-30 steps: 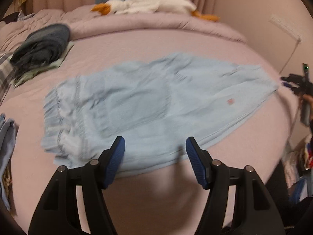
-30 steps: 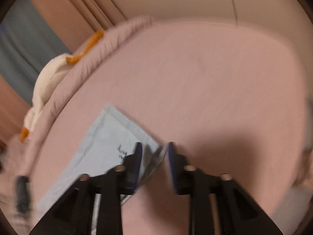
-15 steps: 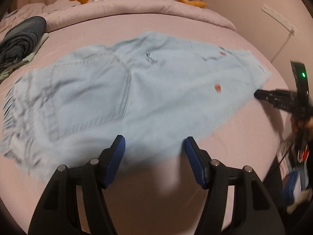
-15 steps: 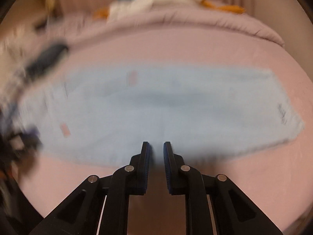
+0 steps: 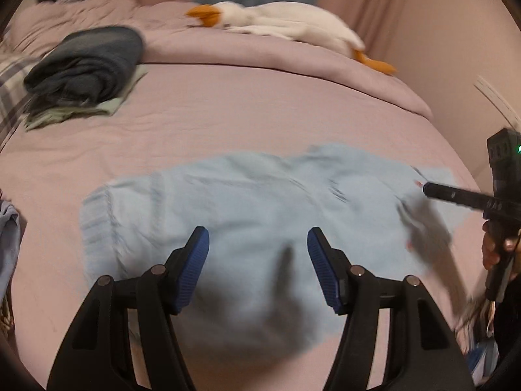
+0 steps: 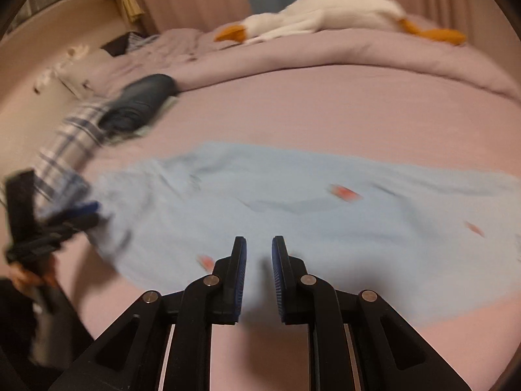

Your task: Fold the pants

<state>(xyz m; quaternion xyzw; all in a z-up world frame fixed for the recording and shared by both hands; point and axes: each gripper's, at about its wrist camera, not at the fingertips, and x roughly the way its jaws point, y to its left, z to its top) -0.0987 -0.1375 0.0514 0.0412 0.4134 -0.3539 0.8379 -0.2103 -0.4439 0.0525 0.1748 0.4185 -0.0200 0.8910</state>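
Light blue pants [image 5: 254,208] lie spread flat on the pink bed [image 5: 247,114], waistband to the left in the left wrist view. My left gripper [image 5: 257,257] is open and empty, just above the pants' near edge. In the right wrist view the pants [image 6: 293,202] stretch across the bed. My right gripper [image 6: 258,272] hovers over their near edge with the jaws slightly apart and nothing between them. The right gripper also shows at the right edge of the left wrist view [image 5: 429,189], by the pants' leg end.
A stack of dark folded clothes [image 5: 88,65] sits at the back left on a green cloth. A white goose plush [image 5: 286,29] lies on the rolled duvet at the back. Plaid fabric [image 6: 65,143] lies at the left. A wall [image 5: 456,49] borders the right side.
Both grippers have drawn back and risen from the pants. The right gripper has let go of the leg end and opened slightly. The pants now lie flat.
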